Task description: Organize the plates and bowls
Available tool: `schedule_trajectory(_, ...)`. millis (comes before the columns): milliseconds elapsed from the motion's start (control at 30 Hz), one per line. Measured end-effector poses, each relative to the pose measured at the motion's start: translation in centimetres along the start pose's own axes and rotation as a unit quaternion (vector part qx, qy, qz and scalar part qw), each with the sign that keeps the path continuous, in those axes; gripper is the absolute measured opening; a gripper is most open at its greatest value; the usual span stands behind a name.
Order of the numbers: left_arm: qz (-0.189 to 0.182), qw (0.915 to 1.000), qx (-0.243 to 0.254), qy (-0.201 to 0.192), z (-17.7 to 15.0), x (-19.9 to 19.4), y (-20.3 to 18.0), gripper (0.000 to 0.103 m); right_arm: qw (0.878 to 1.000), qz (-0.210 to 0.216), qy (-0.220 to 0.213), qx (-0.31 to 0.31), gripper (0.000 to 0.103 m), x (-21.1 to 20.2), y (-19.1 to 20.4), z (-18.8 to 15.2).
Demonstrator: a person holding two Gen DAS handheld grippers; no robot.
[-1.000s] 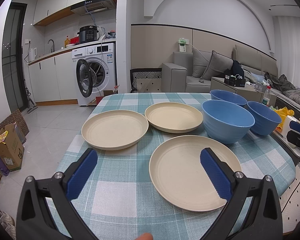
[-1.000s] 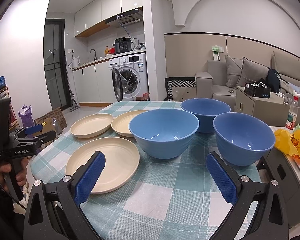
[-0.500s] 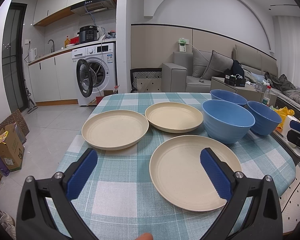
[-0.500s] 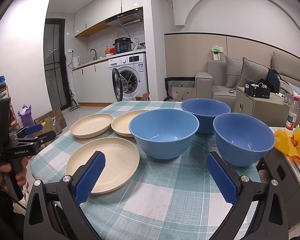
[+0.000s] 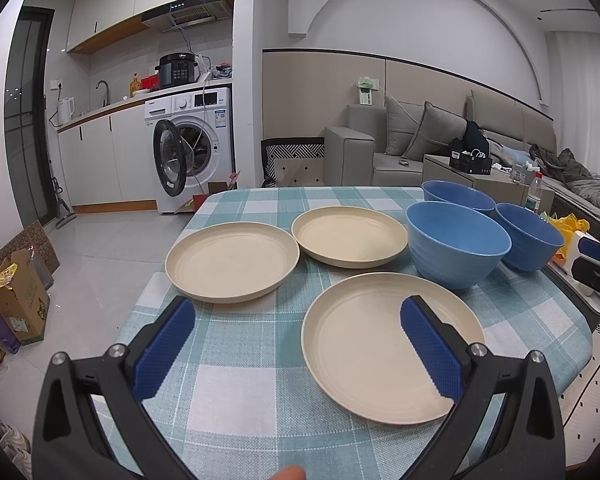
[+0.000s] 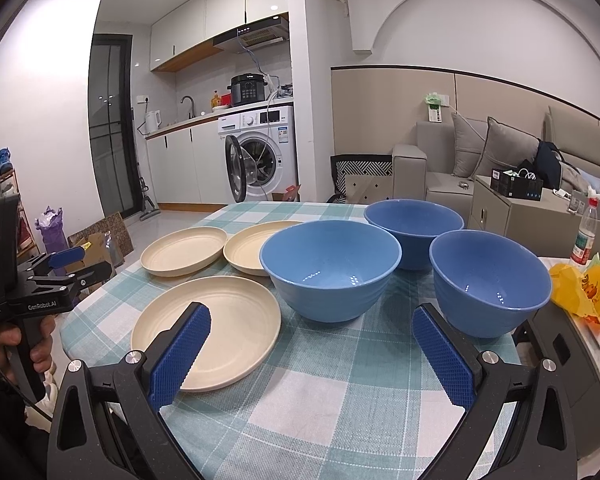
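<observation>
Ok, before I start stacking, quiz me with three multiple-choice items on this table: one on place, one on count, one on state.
1. The nearest cream plate lies:
A. in front of the nearest blue bowl, toward the tools
B. inside a bowl
C. on the sofa

2. How many blue bowls stand on the table?
A. one
B. three
C. five

3. The left tool and right tool are:
A. both open, holding nothing
B. both shut on plates
C. one shut on a bowl

Key: 1 A, the plate sits on the cloth nearer the tools than the bowl; 2 B, three bowls are grouped together in the right wrist view; 3 A, blue pads stand wide apart with nothing between them.
</observation>
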State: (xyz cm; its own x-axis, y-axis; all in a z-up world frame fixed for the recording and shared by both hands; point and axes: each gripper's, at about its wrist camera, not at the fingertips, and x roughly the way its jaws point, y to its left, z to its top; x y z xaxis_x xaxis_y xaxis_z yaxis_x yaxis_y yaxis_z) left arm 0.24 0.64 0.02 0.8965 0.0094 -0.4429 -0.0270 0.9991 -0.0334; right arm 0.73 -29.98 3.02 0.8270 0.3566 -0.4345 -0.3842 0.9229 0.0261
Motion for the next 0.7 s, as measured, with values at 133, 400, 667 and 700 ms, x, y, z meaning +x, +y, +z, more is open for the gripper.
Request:
schedule_trajectory(133, 0.001, 1.0000, 0.002, -0.003, 0.3, -0.1, 0.3, 0.103, 1.000, -0.001, 0.000, -0.002, 0.103, 0.0, 0.0, 0.4)
schedule_trajectory(400, -0.007, 0.9999, 0.002, -0.015, 1.0, -0.4, 0.9, 0.103, 1.000, -0.001, 0.004, -0.010, 0.103, 0.7, 0.6, 1.2)
schedule_trajectory(667, 0.006, 1.0000, 0.006, -0.005, 1.6, 0.5, 1.5, 0.103, 1.000, -0.003, 0.005, -0.023, 0.103, 1.6, 1.5, 2.1)
schedule_trajectory(700, 0.007, 0.9999, 0.007, -0.003, 1.7, 0.7, 1.6, 0.103, 1.000, -0.003, 0.006, -0.024, 0.103, 1.7, 1.6, 2.2)
